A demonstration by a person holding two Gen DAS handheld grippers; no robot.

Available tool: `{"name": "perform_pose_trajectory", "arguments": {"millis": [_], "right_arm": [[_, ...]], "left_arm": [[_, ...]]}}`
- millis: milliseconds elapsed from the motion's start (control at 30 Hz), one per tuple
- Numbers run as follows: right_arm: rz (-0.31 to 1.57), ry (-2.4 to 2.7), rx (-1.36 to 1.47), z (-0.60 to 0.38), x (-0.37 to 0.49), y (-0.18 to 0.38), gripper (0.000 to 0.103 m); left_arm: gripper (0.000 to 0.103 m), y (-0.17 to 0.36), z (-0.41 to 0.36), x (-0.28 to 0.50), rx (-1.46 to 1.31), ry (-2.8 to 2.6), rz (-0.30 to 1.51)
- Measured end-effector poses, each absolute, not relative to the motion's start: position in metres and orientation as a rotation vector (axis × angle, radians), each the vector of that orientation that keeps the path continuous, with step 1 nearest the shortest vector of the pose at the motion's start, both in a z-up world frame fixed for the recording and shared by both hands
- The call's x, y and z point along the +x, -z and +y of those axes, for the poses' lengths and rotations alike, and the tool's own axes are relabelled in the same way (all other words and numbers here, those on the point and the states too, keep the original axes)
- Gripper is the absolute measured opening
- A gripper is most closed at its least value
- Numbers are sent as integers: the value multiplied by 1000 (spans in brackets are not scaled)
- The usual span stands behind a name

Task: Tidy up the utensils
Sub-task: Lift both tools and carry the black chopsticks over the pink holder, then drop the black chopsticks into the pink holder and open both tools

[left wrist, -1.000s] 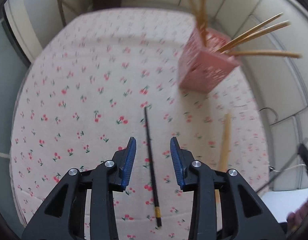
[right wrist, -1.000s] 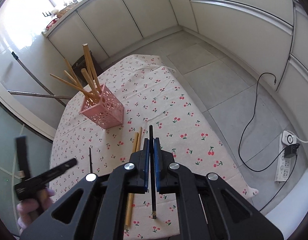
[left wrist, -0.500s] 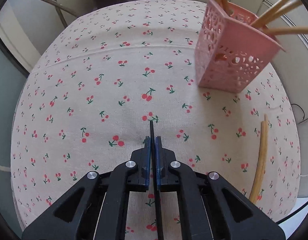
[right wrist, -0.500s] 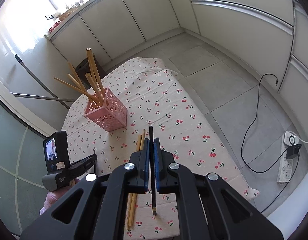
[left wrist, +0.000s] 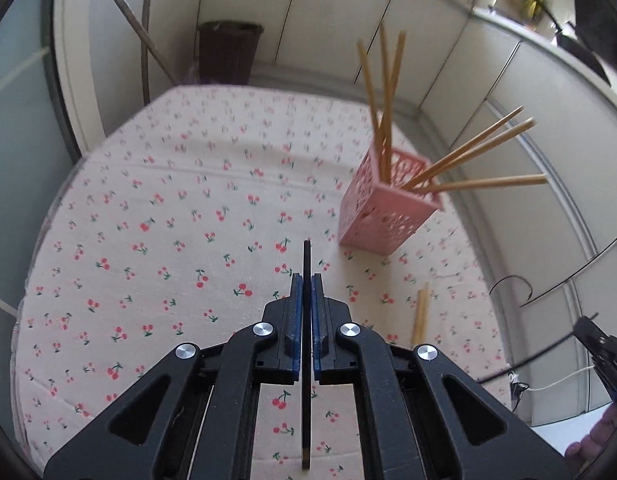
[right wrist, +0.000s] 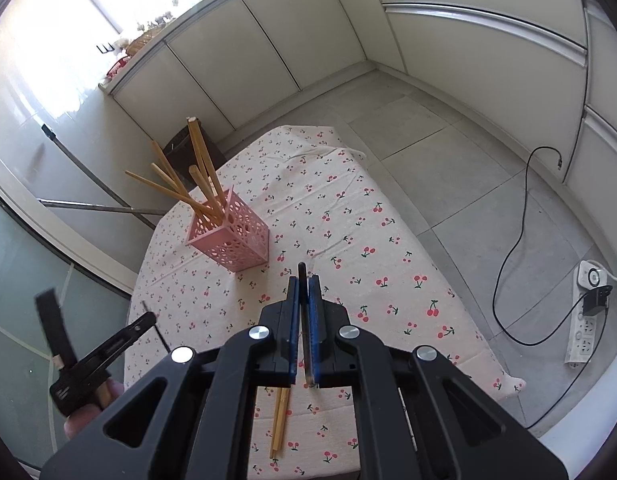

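Left wrist view: a black chopstick (left wrist: 306,344) is clamped between the blue pads of the left gripper (left wrist: 306,280), whose jaws are closed tight on it; its tip sticks out past the pads and its tail runs back under the gripper, clear of the cloth below. The right wrist view shows the same thing on the other side: the right gripper (right wrist: 304,284) has its jaws pinched on a second black chopstick (right wrist: 303,280), only a short dark tip poking out ahead of the pads. Ahead of both stands a pink perforated holder (left wrist: 382,212), upright on the bench (left wrist: 148,240), which wears a cream cloth printed with red cherries. About 6 wooden chopsticks (left wrist: 484,144) lean out of the holder in a loose fan, some nearly upright, some tipped far over. 2 more wooden chopsticks (right wrist: 279,420) lie side by side on the cloth beneath the right gripper, well short of the holder. Beyond the far end of the bench a dark bin (left wrist: 228,52) stands against pale cabinet doors. On the grey tiled floor to the right a black cable (right wrist: 520,240) snakes to a white power strip (right wrist: 586,320).
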State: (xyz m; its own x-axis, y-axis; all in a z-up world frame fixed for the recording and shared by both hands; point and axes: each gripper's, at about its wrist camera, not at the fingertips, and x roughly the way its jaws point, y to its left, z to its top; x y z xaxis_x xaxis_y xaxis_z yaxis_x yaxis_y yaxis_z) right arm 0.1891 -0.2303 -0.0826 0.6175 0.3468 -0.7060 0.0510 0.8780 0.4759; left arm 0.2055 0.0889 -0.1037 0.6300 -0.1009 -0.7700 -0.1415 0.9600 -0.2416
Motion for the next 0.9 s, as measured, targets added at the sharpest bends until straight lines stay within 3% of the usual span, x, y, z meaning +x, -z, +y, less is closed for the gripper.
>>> {"name": "perform_pose_trajectory", "arguments": {"millis": [267,533,900], "right_arm": [[858,-191,549,-245,186,70,5],[867,-188,614,-259,189,72,5],[875,-206,624,-259,190,73,5]], "left_arm": [[3,30,78,174,-224,-22,747],[3,-63,54,219,-151,-20,614],[4,-75,21,289,-149,-57,623]]}}
